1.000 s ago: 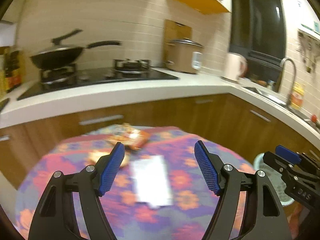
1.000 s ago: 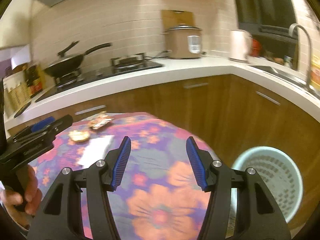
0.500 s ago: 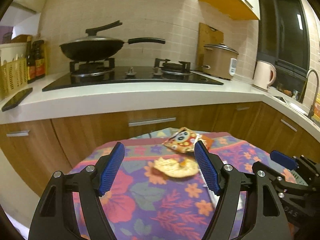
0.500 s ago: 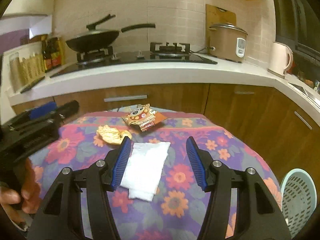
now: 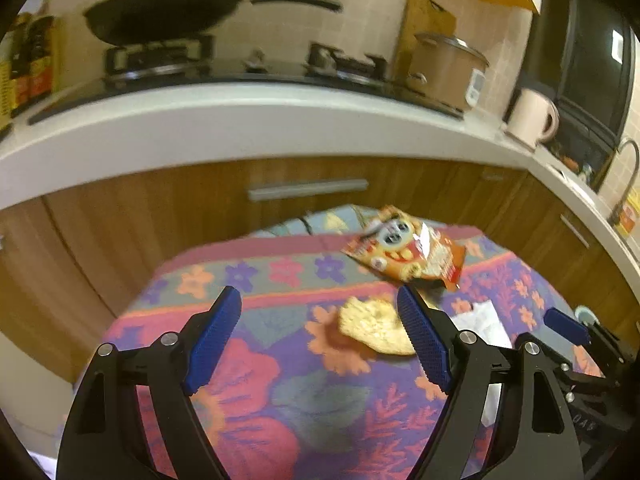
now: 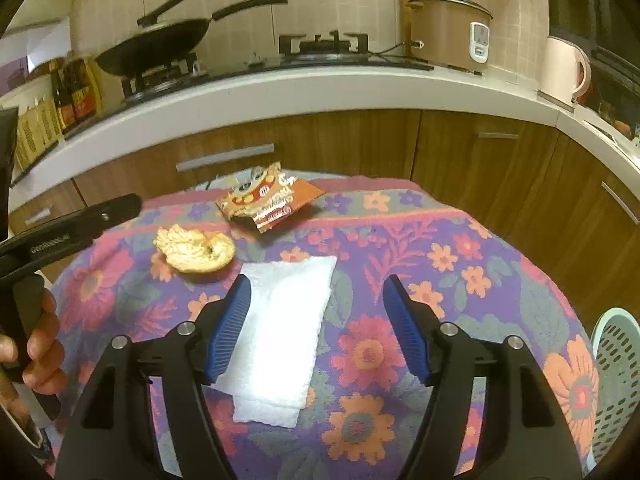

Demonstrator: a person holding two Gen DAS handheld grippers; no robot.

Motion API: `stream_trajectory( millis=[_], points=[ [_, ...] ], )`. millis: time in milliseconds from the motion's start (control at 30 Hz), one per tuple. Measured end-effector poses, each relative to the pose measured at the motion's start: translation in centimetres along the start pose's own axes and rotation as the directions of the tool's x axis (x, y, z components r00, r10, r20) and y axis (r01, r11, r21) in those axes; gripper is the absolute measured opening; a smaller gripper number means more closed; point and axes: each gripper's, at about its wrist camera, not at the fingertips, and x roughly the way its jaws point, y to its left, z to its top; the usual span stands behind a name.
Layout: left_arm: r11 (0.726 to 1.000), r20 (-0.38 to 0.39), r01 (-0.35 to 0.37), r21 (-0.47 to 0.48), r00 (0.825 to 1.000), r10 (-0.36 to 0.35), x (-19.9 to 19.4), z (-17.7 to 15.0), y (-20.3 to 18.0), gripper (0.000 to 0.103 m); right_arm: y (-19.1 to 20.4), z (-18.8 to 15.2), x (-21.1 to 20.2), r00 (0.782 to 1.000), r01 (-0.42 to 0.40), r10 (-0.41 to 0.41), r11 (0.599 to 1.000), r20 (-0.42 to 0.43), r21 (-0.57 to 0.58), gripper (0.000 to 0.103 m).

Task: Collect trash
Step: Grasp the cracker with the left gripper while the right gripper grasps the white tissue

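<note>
A surface point(image 6: 500, 276) covered in a flowered cloth carries a snack wrapper point(image 6: 269, 201), a bread piece point(image 6: 195, 249) and a white napkin point(image 6: 280, 336).

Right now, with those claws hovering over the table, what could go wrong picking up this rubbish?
Three things, I'd guess. The white napkin lies flat on the flowered tablecloth, so the open right gripper may pinch cloth along with it. The bread piece looks crumbly and could break under the open left gripper. The snack wrapper sits near the far edge and might slide off.
</note>
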Motion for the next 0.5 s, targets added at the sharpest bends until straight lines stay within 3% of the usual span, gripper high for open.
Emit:
stream_trajectory(
  millis=[200, 300, 333, 500],
  points=[
    [0.998, -0.154, 0.025, 0.05, 0.988, -0.017, 3.8, -0.6, -2.5, 0.078, 0.7, -0.2, 1.0, 0.998, -0.001, -0.001, 0.999, -0.059, -0.037, 0.066],
    [0.996, -0.201, 0.005, 0.087, 0.98, 0.013, 5.2, -1.3, -3.5, 0.062, 1.0, -0.2, 1.5, 0.996, -0.008, 0.003, 0.998, -0.085, -0.056, 0.066],
    [0.993, -0.188, -0.017, 0.114, 0.981, 0.039, 5.1, -1.4, -4.0, 0.058, 1.1, -0.2, 1.6, 0.996, -0.009, 0.003, 0.998, -0.087, -0.062, 0.066],
    [0.989, -0.177, -0.009, 0.148, 0.984, 0.035, 5.0, -1.8, -4.8, 0.036, 1.0, -0.3, 2.3, 0.993, -0.015, 0.008, 0.998, -0.121, -0.053, 0.066]
  ],
)
